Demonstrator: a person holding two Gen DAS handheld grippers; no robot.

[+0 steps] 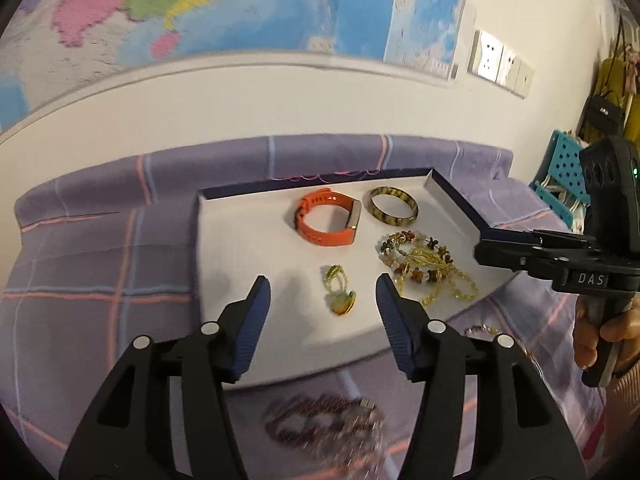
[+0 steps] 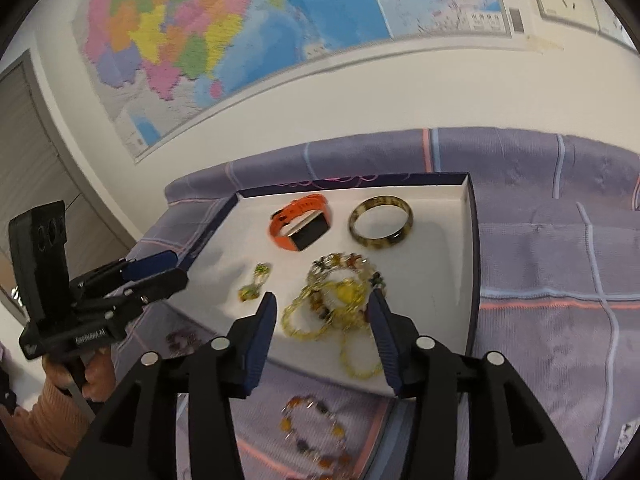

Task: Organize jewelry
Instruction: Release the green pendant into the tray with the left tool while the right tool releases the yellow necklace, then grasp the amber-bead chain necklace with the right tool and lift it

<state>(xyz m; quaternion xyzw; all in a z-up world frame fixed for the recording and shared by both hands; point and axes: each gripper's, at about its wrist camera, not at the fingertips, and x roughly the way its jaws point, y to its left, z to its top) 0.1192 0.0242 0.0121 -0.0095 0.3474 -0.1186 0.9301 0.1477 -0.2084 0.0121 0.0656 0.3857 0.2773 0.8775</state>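
Observation:
A shallow white tray (image 1: 240, 248) with a dark rim lies on the bed. In it are an orange watch (image 1: 328, 220), a mottled bangle (image 1: 393, 205), a tangled pile of bead strands (image 1: 424, 268) and a small green-yellow pendant (image 1: 340, 300). My left gripper (image 1: 323, 280) stands open just above the pendant, with nothing pressed between its pads. My right gripper (image 2: 322, 298) is open over the bead pile (image 2: 336, 304), not gripping it. Off the tray, a dark red bead bracelet (image 1: 320, 420) and an amber bracelet (image 2: 316, 432) lie on the cover.
A purple checked bedspread (image 2: 540, 240) covers the surface around the tray. A map (image 2: 240, 32) and power sockets (image 1: 500, 60) are on the wall behind. A teal perforated stool (image 1: 560, 168) stands at the right. A hand (image 1: 600, 332) holds the right gripper's handle.

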